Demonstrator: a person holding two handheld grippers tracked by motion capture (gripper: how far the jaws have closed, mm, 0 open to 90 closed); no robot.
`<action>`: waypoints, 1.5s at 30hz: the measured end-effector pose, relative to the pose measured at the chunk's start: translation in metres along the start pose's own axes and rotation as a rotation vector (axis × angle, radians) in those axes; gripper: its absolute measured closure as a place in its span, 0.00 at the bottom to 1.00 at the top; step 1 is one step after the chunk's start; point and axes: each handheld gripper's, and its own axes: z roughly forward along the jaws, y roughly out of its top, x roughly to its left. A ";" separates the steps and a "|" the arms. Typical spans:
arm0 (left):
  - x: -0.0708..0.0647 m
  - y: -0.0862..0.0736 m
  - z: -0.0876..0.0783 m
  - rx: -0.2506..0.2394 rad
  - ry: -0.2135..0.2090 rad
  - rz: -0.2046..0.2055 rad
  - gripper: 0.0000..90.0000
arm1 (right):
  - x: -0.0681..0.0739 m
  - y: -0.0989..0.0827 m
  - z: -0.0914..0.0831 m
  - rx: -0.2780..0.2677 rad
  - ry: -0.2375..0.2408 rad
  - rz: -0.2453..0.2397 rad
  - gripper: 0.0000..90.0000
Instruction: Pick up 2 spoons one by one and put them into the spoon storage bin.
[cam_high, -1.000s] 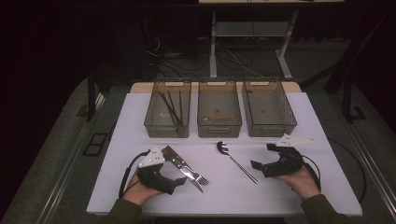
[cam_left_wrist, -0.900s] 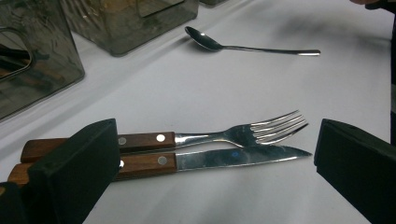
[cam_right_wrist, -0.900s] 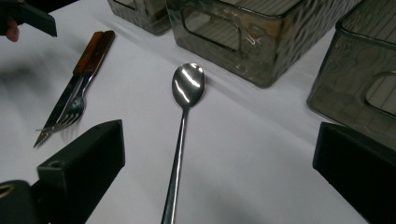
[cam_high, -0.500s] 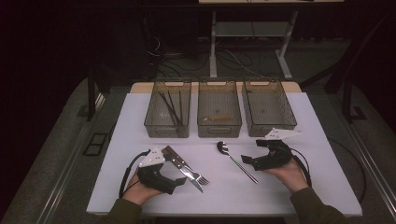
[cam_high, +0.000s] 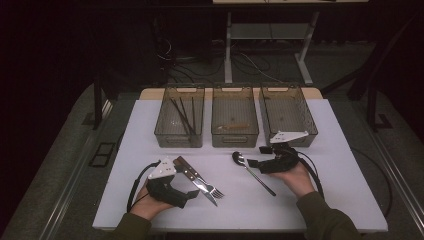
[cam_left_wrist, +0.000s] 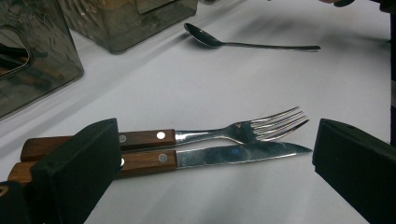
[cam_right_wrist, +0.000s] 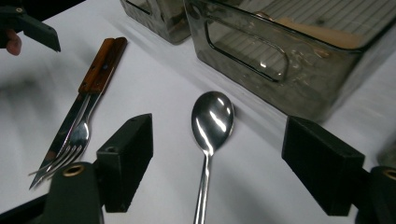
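A steel spoon lies on the white table, its bowl toward the bins. My right gripper is low over it. The spoon's handle runs between the jaws, which have just been closing; the pads stand clear of it on both sides. A wood-handled fork and knife lie side by side near the front left. My left gripper rests there, open, one jaw by the handles and one past the tips.
Three smoky clear bins stand in a row at the back: the left bin holds dark sticks, the middle bin something brownish, the right bin is next to my right gripper. Cables trail from both grippers.
My right hand has slid left across the table, bringing its gripper over the spoon, and its jaws have narrowed. The left gripper, fork and knife have stayed put.
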 end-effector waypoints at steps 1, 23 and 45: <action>0.000 0.000 0.000 0.001 0.000 0.006 0.01 | 0.000 0.001 0.004 0.010 0.005 -0.004 0.31; 0.001 0.000 0.000 0.003 -0.013 -0.003 0.01 | -0.010 0.011 0.052 0.127 0.012 0.000 0.59; 0.001 0.000 0.001 0.004 -0.016 -0.002 0.02 | -0.002 0.009 0.062 0.173 -0.034 -0.088 0.63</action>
